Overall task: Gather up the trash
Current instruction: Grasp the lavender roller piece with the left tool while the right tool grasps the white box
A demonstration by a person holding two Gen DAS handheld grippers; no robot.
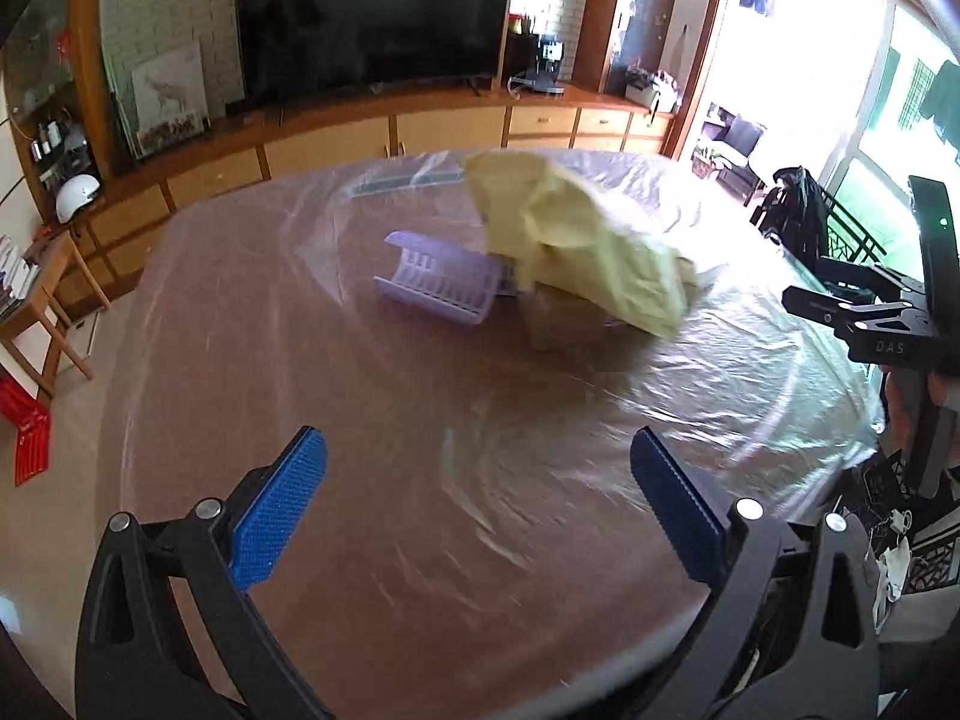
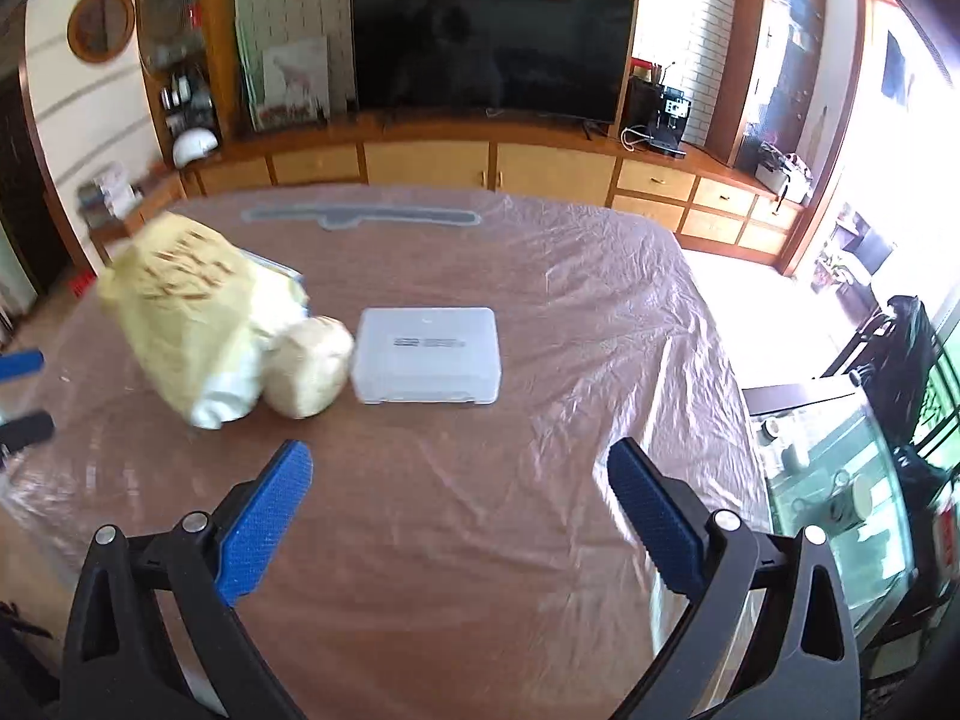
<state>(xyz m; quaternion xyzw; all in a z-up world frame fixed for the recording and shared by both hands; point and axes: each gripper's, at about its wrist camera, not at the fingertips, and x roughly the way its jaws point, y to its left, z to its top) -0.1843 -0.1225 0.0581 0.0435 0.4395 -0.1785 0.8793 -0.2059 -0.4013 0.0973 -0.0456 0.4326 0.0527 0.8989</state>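
The round table (image 2: 540,540), covered in clear plastic sheeting, carries everything that matters here, and nothing on it looks collected yet. The largest item is a pale yellow plastic bag (image 2: 186,324), blurred in both views, slumped near the table's middle; whether it is trash or the bag meant to receive trash cannot be told. Just right of the bag in the right wrist view lies a translucent white plastic case (image 2: 427,355), lid shut. On the bag's far side, in the left wrist view, is a lilac slatted basket (image 1: 435,282) tipped on its side. Touching the bag's lower edge sits a crumpled beige wad (image 2: 309,373), likely the trash. The left gripper (image 1: 480,504) and right gripper (image 2: 459,507) hang over the table's near edge, fingers spread wide, holding nothing, so judging by this the whole pickup remains.
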